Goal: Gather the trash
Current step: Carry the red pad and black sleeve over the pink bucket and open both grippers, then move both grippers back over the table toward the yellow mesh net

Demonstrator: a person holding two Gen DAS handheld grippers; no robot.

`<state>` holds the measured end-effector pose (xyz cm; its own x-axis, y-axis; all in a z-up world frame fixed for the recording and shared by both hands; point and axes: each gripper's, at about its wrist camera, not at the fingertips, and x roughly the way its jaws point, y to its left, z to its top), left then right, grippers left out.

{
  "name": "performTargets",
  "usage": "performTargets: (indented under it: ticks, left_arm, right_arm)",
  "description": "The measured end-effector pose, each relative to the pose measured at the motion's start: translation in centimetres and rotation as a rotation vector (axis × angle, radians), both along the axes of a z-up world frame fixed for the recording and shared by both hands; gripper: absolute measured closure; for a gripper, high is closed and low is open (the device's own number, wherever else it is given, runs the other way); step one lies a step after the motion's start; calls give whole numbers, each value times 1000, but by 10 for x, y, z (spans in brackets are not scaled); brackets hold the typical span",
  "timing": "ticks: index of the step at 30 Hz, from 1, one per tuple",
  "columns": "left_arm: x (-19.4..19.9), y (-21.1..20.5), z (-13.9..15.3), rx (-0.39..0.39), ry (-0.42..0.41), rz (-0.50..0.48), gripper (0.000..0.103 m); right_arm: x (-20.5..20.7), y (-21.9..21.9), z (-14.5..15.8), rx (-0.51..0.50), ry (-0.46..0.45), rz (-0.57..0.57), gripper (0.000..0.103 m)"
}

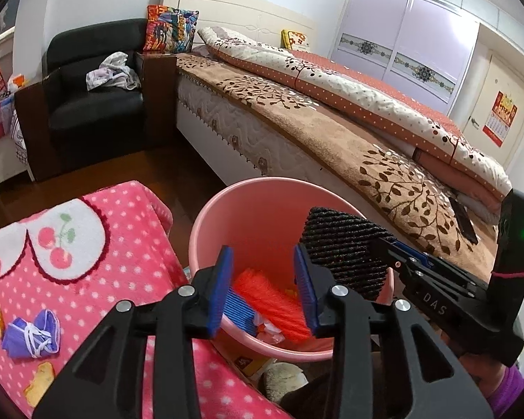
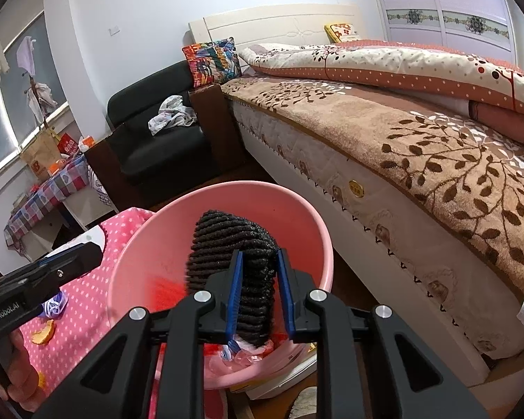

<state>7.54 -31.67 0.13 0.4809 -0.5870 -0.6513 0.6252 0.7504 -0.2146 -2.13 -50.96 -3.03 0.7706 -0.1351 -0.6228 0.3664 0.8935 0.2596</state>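
Note:
A pink bucket [image 1: 206, 220] [image 2: 129, 244] stands between a pink dotted blanket and the bed. My left gripper [image 1: 263, 289] hangs open over it, its blue pads touching nothing. Below them, inside the bucket, lies an orange-red fluffy piece [image 1: 272, 296] among other scraps. My right gripper [image 2: 260, 300] is shut on a black ribbed sponge [image 2: 234, 265] [image 1: 346, 248], held above the bucket's right side. On the blanket lie a crumpled purple mask [image 1: 31, 337] and orange peel bits [image 1: 40, 384].
The pink dotted blanket [image 1: 129, 230] covers a surface left of the bucket. A bed [image 1: 332, 132] with a brown leaf-patterned cover runs along the right. A black armchair [image 1: 94, 104] with clothes on it stands at the back, past a strip of wooden floor.

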Motion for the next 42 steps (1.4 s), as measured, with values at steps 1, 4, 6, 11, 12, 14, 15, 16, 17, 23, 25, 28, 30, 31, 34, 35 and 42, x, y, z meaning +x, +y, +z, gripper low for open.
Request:
performTargets:
  ticks: [1, 4, 6, 11, 12, 14, 15, 16, 17, 23, 25, 28, 30, 31, 34, 35, 42]
  left_arm:
    - [0, 1, 0, 0, 2, 1, 66]
    - [-1, 3, 2, -3, 6, 4, 66]
    - [-3, 6, 4, -12, 10, 1, 66]
    - [-8, 12, 9, -23, 14, 6, 65]
    - [-10, 14, 10, -26, 16, 7, 65]
    - [-13, 19, 13, -34, 16, 14, 65]
    - [-15, 22, 14, -41, 15, 18, 65]
    - [-16, 26, 15, -49, 15, 26, 65]
    - [-17, 30, 17, -55, 15, 34, 65]
    - [-25, 55, 24, -56, 1, 78, 65]
    - [-29, 65, 26, -56, 1, 87, 65]
    - [-35, 79, 27, -48, 0, 106, 65]
    - [-40, 91, 30, -34, -15, 131, 65]
    - [-41, 95, 30, -30, -21, 139, 65]
    - [-46, 114, 33, -22, -41, 168, 65]
    - [-47, 120, 34, -20, -44, 178, 65]
    - [-62, 159, 37, 4, -81, 227, 65]
  right_arm:
    - [0, 1, 1, -1, 0, 1, 83]
    - [0, 3, 2, -3, -4, 0, 80]
    - [0, 4, 3, -11, -4, -6, 69]
    - [-3, 9, 8, -13, -16, 3, 64]
    - [-3, 11, 9, -13, -19, 9, 64]
    - [-5, 17, 12, -16, -25, 22, 64]
    - [-6, 20, 14, -18, -28, 29, 64]
    - [-7, 23, 16, -20, -31, 34, 64]
    - [-8, 27, 18, -20, -35, 42, 64]
    - [-15, 50, 29, -24, -64, 89, 64]
    - [-17, 58, 31, -21, -69, 106, 64]
    - [-18, 73, 34, -21, -71, 138, 64]
    - [-18, 83, 36, -20, -71, 161, 64]
    - [-17, 90, 37, -21, -72, 175, 64]
    - [-17, 107, 38, -22, -76, 210, 64]
    - [-16, 111, 38, -21, -76, 221, 64]
    - [-12, 153, 36, 4, -66, 339, 64]
